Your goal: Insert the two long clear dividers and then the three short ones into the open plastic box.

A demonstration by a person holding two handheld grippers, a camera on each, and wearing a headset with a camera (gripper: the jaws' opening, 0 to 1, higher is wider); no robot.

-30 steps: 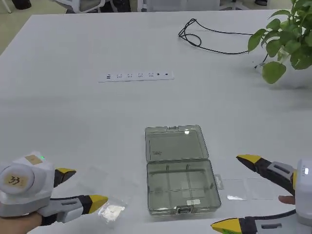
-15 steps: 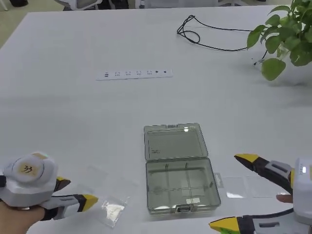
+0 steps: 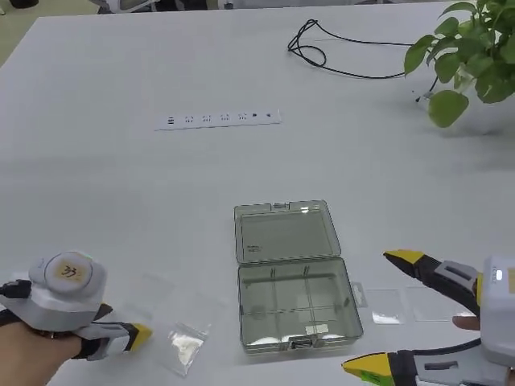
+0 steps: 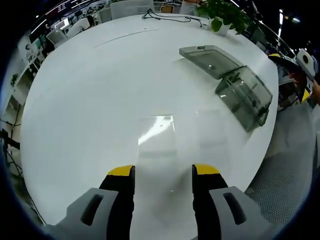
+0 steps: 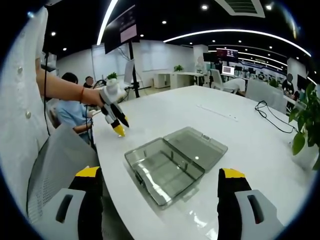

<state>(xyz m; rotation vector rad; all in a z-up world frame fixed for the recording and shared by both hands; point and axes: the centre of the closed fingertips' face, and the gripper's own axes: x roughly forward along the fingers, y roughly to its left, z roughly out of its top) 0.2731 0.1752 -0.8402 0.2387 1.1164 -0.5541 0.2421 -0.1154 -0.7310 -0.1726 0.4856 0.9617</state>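
Two yellow-tipped jaws of the left gripper stand parted, with nothing between them but bare bench. Just ahead of them a small clear bag lies flat, a white streak across it. In the head view this gripper sits at the near left, held in a hand, and the bag lies just right of its tip. The round cap on the gripper's back carries an orange mark too blurred to read.

The right gripper has its jaws spread wide and empty, framing the box in its own view. In the head view it is at the near right, one tip farther out and one nearer.

Between the two grippers lies the open plastic box, smoky and see-through. Its lid is folded back flat on the far side, its base is on the near side, and the latch is at the near edge. Faint lines cross the base; I cannot tell whether they are ribs or seated dividers. A white label in the near part of the base and small print on the lid are both too small to read.

Flat clear dividers lie side by side on the bench just right of the base, near the right jaws. A fainter clear sheet lies left of the box, hard to make out.

Farther off are a white power strip, a looped black cable and, at the far right corner, a potted plant.
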